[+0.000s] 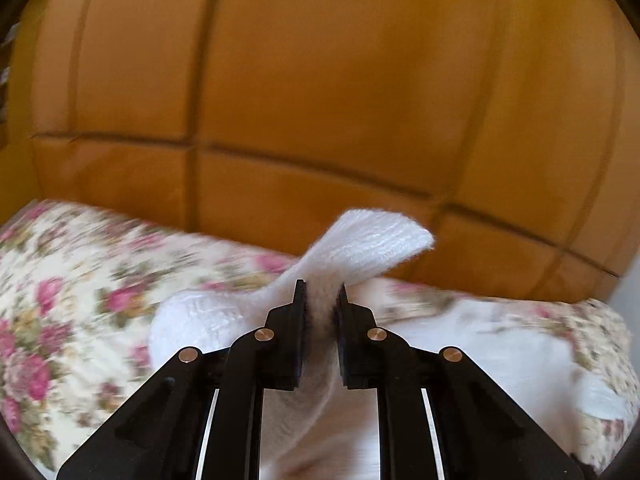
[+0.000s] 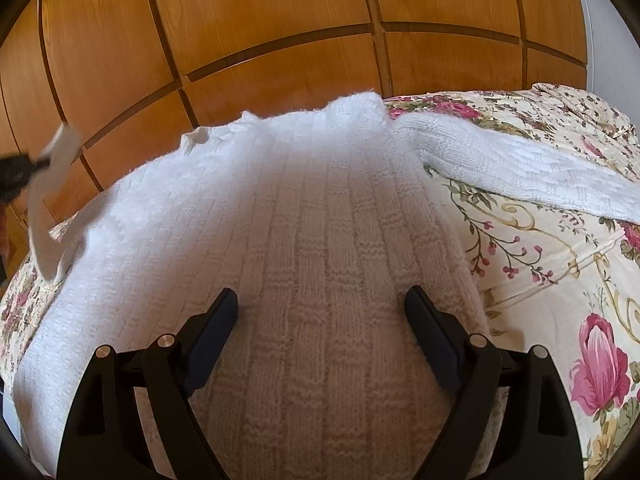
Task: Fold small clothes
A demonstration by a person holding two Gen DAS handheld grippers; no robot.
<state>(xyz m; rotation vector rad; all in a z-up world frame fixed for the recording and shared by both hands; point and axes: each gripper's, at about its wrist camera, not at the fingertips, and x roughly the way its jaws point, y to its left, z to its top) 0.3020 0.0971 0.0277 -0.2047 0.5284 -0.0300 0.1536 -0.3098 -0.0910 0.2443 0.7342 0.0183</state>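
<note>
A white knitted sweater lies spread flat on a flowered bedspread, its right sleeve stretched out to the side. My right gripper stands open low over the sweater's body, with only flat knit between its fingers. My left gripper is shut on the other sleeve; the ribbed cuff sticks out beyond its pads, raised off the bed. In the right wrist view that gripper is a blur at the far left, with the lifted sleeve hanging from it.
Wooden panelled wardrobe doors rise right behind the bed's far edge and fill the background. The flowered bedspread runs out to the left of the sweater as well. A white wall shows at the far right.
</note>
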